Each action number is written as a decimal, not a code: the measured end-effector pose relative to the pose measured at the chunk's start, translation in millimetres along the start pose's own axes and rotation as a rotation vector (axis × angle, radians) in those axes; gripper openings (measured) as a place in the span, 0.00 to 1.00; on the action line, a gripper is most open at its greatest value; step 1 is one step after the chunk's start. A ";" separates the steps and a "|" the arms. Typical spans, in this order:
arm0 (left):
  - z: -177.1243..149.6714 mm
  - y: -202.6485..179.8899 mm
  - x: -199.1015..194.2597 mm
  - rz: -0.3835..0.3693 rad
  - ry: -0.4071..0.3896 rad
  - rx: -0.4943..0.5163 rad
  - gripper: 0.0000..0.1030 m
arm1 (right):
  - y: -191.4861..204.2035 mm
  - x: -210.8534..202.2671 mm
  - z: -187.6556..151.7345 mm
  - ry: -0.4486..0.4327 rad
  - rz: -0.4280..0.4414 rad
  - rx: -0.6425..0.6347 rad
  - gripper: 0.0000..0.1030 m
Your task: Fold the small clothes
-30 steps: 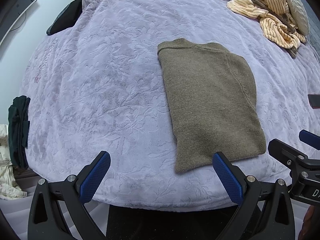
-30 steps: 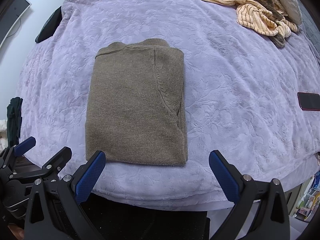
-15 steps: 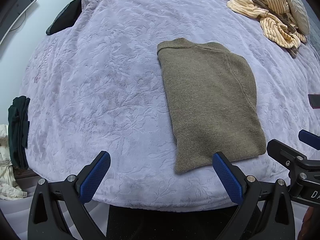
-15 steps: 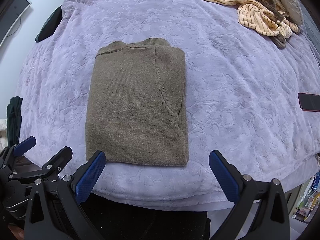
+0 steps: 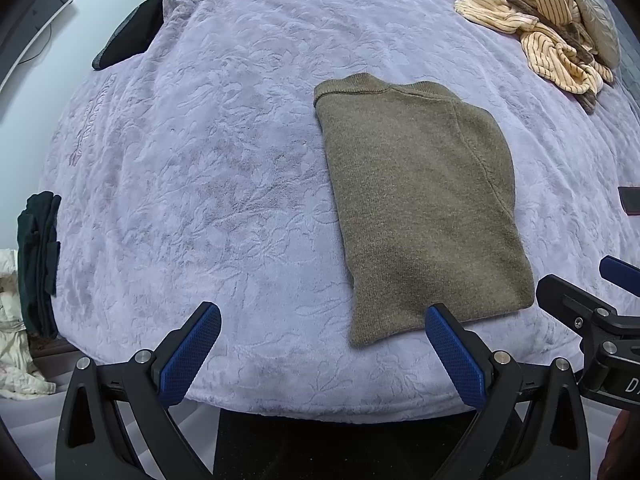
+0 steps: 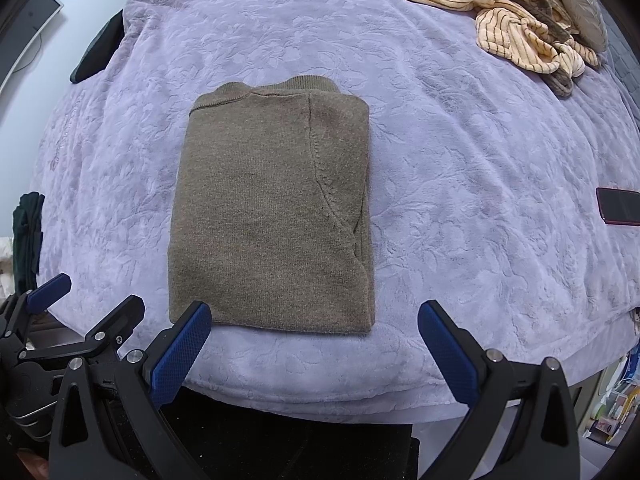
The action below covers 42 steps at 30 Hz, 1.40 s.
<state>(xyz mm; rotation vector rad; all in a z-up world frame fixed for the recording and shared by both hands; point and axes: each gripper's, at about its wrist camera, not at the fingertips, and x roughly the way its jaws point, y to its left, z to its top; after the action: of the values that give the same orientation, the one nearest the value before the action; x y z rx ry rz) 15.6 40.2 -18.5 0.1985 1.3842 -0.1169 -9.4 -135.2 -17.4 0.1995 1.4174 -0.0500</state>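
Olive-brown knitted sweater (image 6: 272,220), folded into a rectangle, lies flat on lavender embossed plush bedspread (image 6: 460,160) near its front edge, with left hand-held gripper (image 5: 322,354) and right hand-held gripper (image 6: 314,350) both released, holding nothing.

Folded sweater (image 6: 272,216) on bedspread (image 6: 460,184) — striped garment (image 6: 516,28) behind, right.

Sweater (image 6: 272,216): plain olive-brown. Blanket (image 6: 460,168): lilac, embossed floral pattern. Pads (image 5: 191,354): blue; heap (image 6: 516,36): cream, dark-striped.
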 end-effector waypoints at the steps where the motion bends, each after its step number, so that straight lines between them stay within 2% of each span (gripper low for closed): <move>1: -0.2 0.1 0.5 0.001 0.001 0.001 0.99 | 0.1 -0.1 0.0 0.000 0.000 0.000 1.00; 42: -0.4 0.2 3.4 0.018 -0.001 0.009 0.99 | 0.2 1.6 2.2 0.004 0.002 -0.002 1.00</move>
<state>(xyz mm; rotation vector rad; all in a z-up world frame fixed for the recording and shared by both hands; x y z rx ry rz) 15.9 40.6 -21.9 0.2185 1.3811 -0.1083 -7.1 -135.2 -18.6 0.1992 1.4213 -0.0463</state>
